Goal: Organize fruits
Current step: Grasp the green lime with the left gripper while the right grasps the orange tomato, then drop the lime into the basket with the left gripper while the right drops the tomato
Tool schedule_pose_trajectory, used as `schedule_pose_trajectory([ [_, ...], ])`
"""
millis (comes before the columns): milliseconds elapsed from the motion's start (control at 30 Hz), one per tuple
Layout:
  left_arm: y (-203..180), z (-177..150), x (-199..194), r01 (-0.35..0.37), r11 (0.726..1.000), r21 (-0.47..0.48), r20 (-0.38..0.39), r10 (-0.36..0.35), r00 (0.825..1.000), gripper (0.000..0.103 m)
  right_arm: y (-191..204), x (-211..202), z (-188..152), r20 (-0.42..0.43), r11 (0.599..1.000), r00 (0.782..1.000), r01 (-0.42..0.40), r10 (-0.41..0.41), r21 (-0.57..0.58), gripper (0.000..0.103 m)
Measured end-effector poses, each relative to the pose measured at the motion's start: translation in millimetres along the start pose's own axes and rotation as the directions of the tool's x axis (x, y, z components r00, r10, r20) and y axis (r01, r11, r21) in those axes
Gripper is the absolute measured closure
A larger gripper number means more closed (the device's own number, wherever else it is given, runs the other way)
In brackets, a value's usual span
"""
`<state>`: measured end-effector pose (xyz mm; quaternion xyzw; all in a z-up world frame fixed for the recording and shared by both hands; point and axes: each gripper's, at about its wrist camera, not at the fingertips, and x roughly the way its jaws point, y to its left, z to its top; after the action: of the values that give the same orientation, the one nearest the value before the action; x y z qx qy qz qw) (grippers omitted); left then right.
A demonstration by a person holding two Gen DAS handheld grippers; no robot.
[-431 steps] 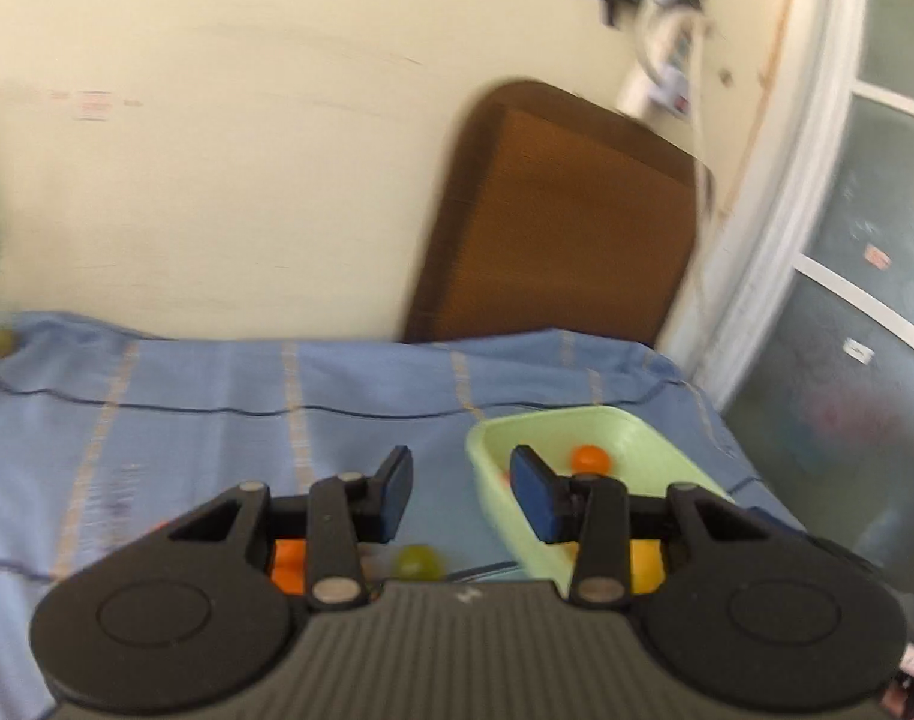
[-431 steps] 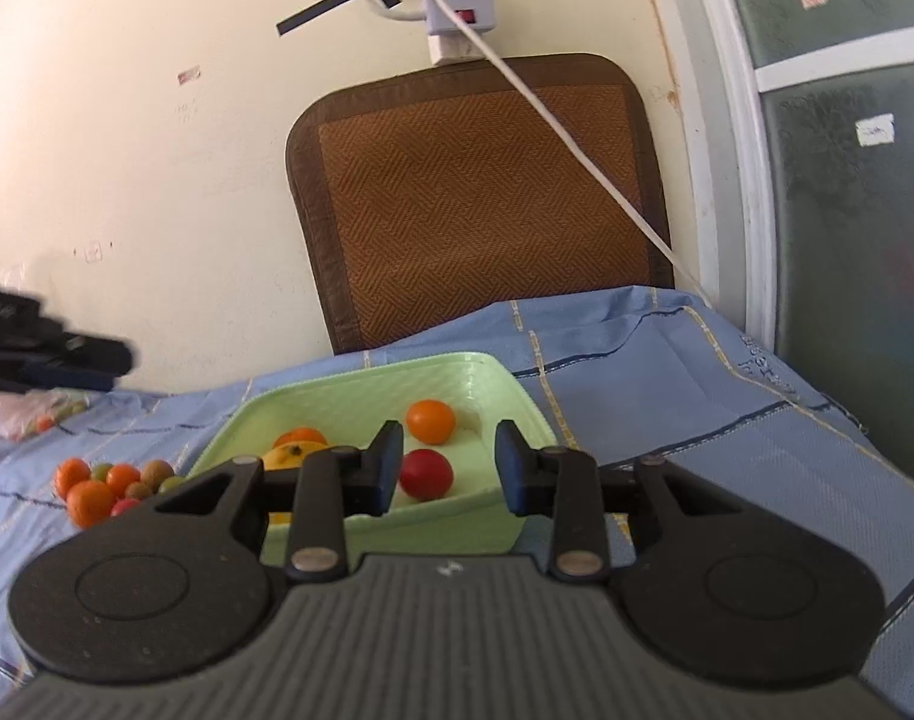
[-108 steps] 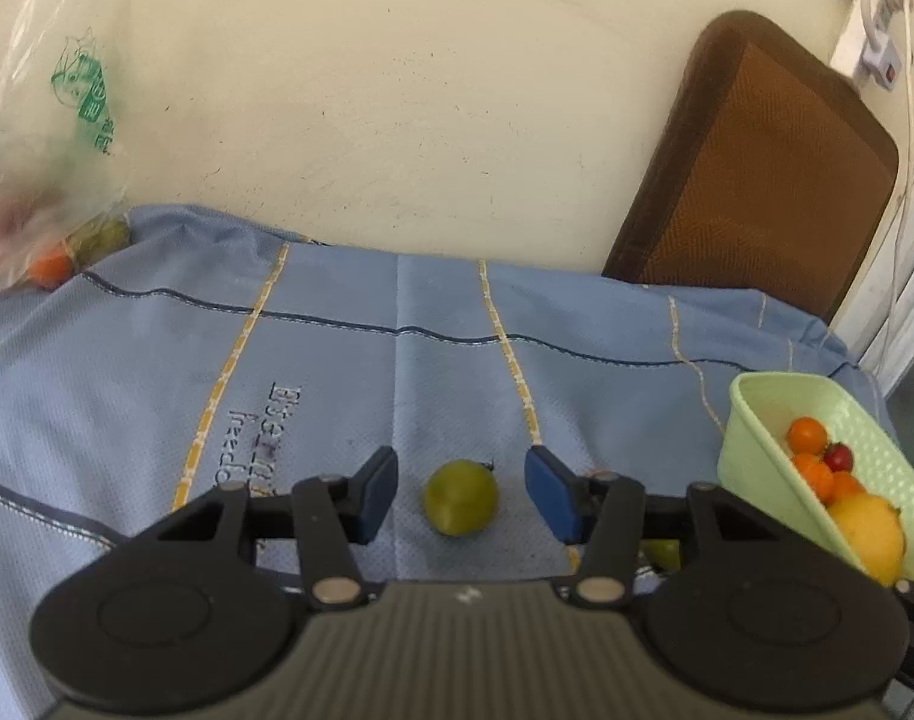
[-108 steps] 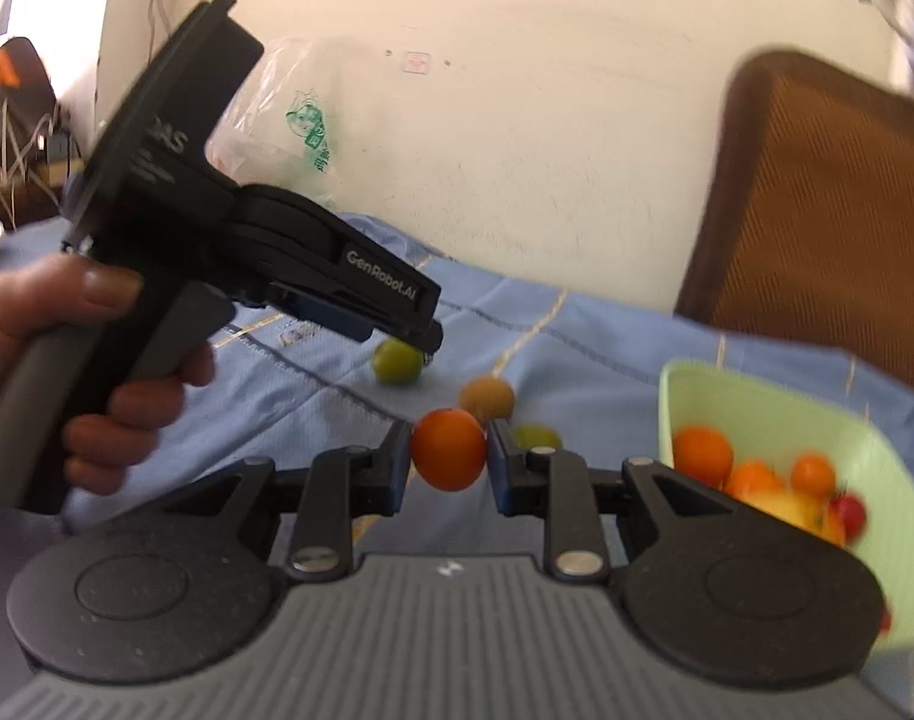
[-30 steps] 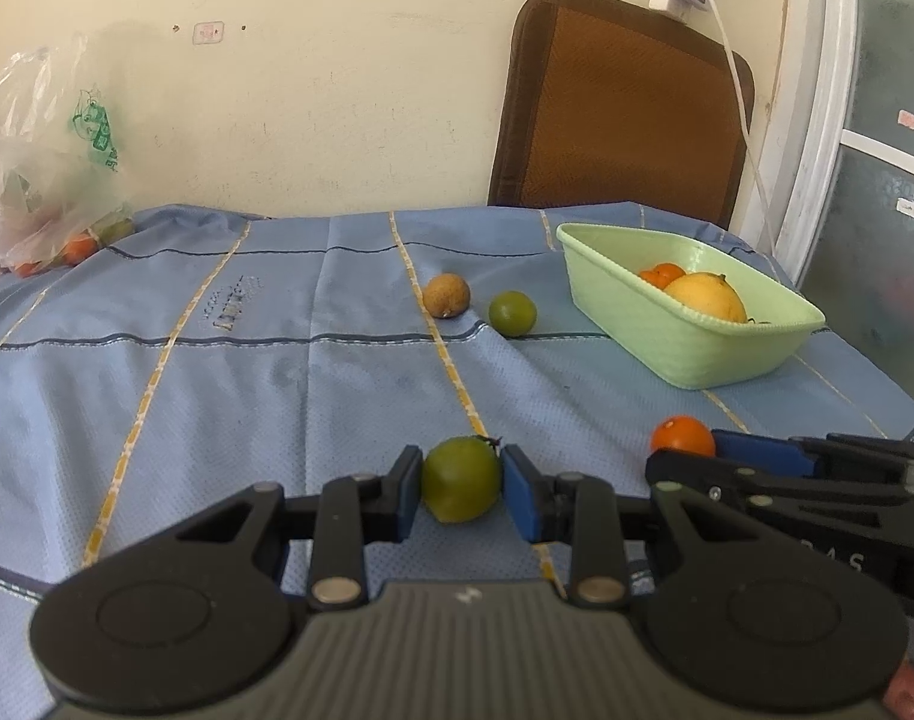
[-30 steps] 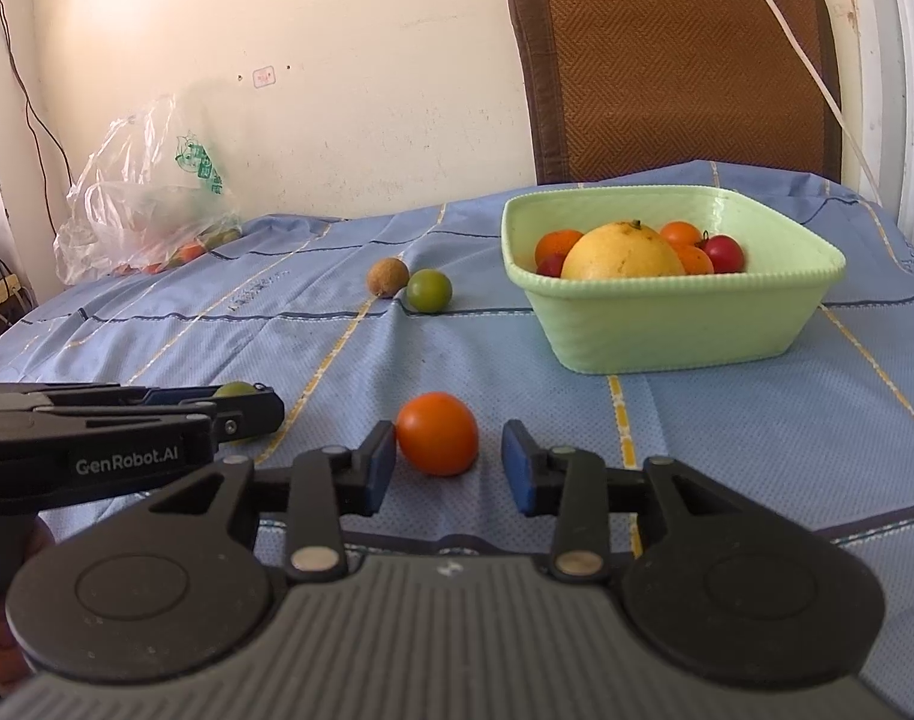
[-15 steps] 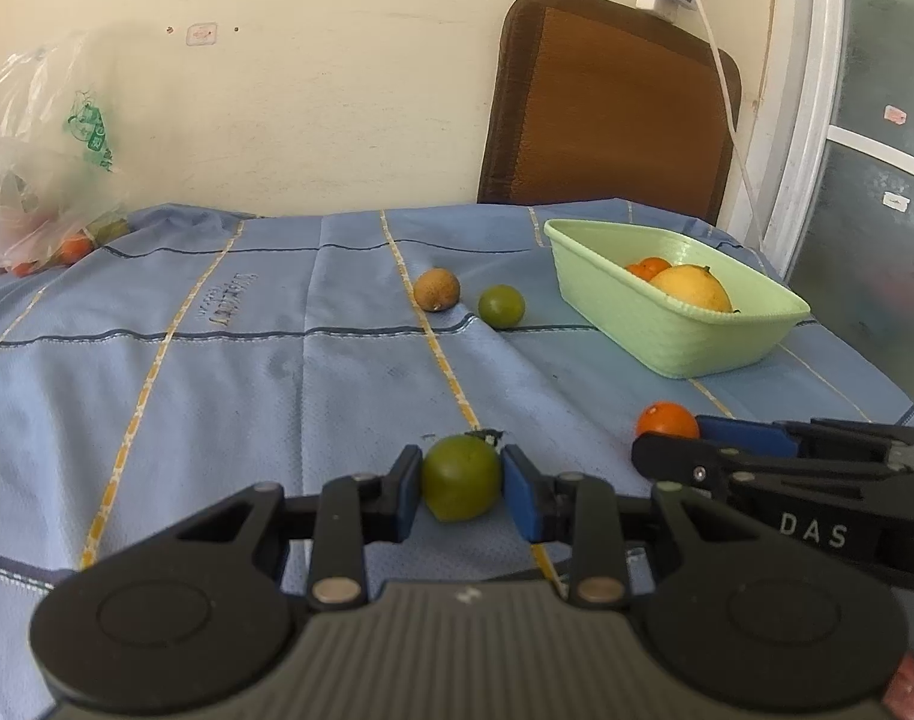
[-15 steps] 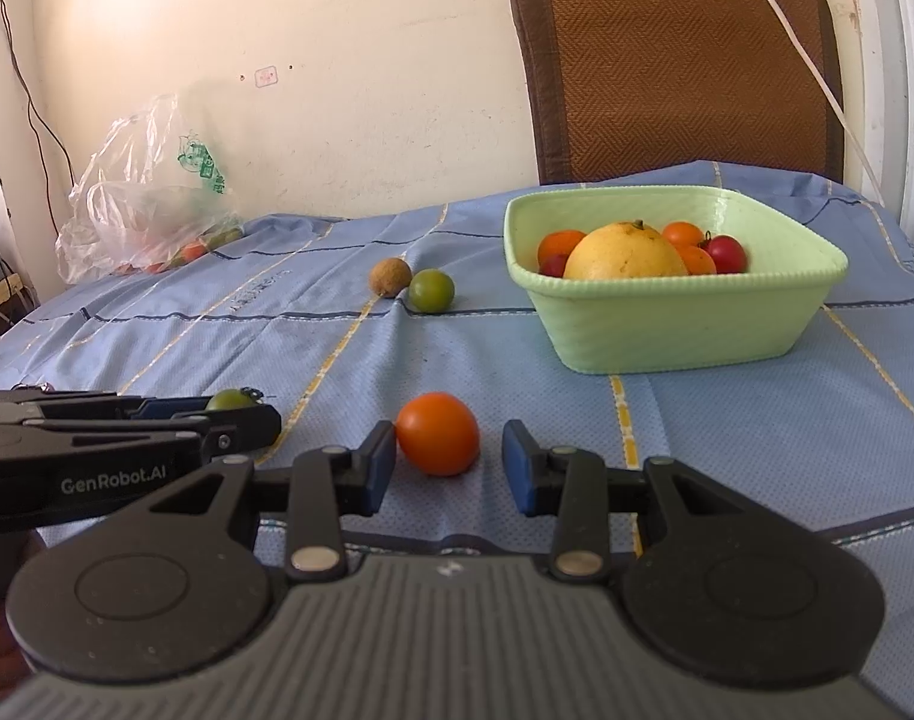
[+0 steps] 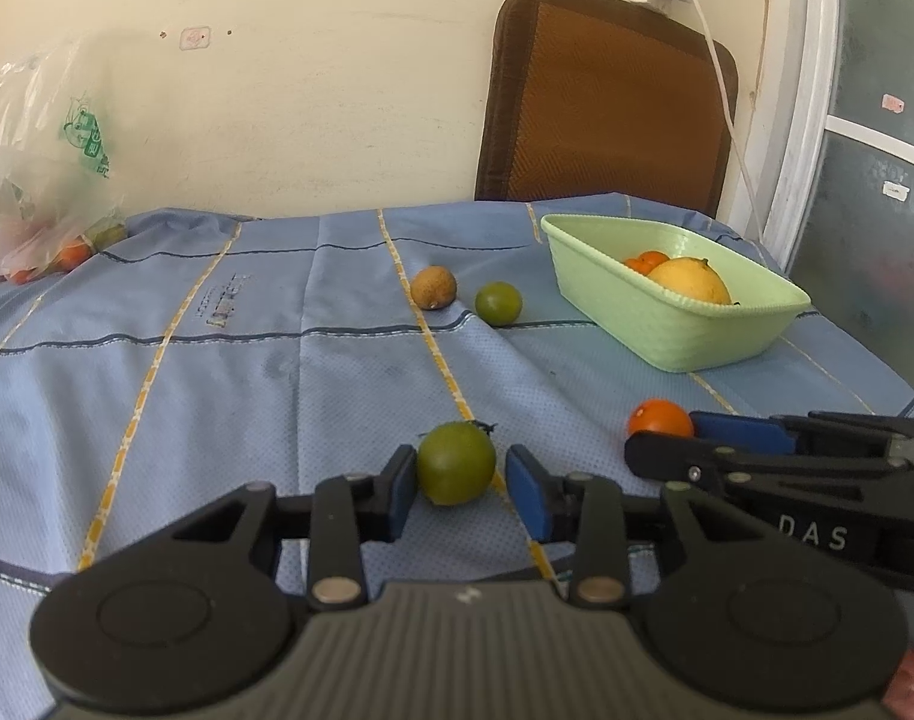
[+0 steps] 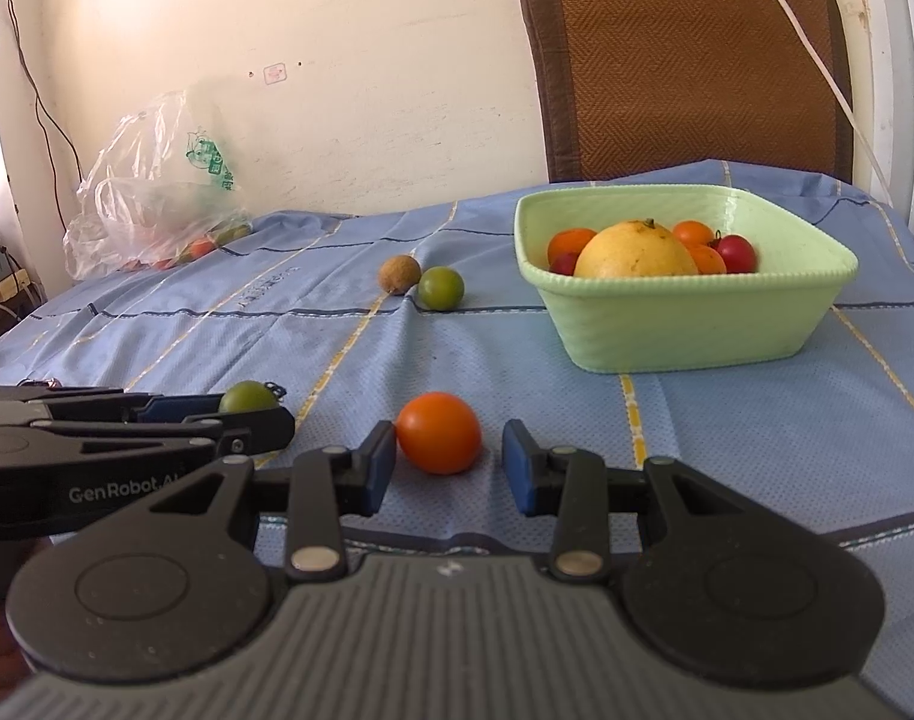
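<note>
A green tomato [image 9: 456,463] lies on the blue cloth [image 9: 277,372] between the fingers of my left gripper [image 9: 463,489]. Its jaws are opening: the left pad is at the fruit and the right pad stands clear of it. An orange tomato [image 10: 438,432] sits on the cloth between the pads of my right gripper [image 10: 448,474], which is open with a gap on each side. Both grippers are side by side near the cloth's front edge. The pale green basket [image 10: 685,324] at the back right holds a large yellow fruit [image 10: 636,252] and small orange and red ones.
A brown fruit [image 10: 399,274] and a green lime [image 10: 440,288] lie together on the cloth left of the basket. A clear plastic bag [image 10: 157,204] with more fruit rests at the far left by the wall. A brown woven panel [image 10: 685,60] leans behind the basket.
The left gripper's jaws were shut on the green tomato and have now parted, leaving a gap at the right pad. The right gripper and the orange tomato have not moved.
</note>
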<state>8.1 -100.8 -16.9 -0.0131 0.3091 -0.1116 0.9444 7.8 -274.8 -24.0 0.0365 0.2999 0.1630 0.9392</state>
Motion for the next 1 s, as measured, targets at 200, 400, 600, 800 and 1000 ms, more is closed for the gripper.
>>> schedule_pose_trajectory([
  [200,0.3,0.0,-0.5,0.000,1.000,-0.004,0.001,0.000,1.000,0.069,0.6,-0.1,0.1,0.000,1.000,1.000,0.001,-0.001,0.000,0.061],
  [400,2.9,0.2,-1.7,0.008,1.000,-0.018,0.004,-0.007,1.000,0.069,1.0,-0.4,0.1,-0.001,1.000,1.000,0.002,-0.002,-0.002,0.061],
  [600,9.4,0.2,-9.3,0.037,0.998,-0.048,0.054,-0.034,0.998,0.069,1.1,-1.5,-0.3,0.006,1.000,1.000,-0.004,0.004,-0.006,0.060],
  [800,5.5,2.4,-2.6,0.029,0.999,-0.026,0.014,-0.029,0.999,0.069,5.4,0.9,0.7,-0.005,0.999,1.000,-0.003,0.003,-0.043,0.060],
  [1000,5.0,2.0,-1.3,0.041,0.999,-0.029,-0.002,-0.041,0.999,0.075,3.8,3.1,2.1,-0.015,0.999,1.000,-0.020,0.019,-0.045,0.070],
])
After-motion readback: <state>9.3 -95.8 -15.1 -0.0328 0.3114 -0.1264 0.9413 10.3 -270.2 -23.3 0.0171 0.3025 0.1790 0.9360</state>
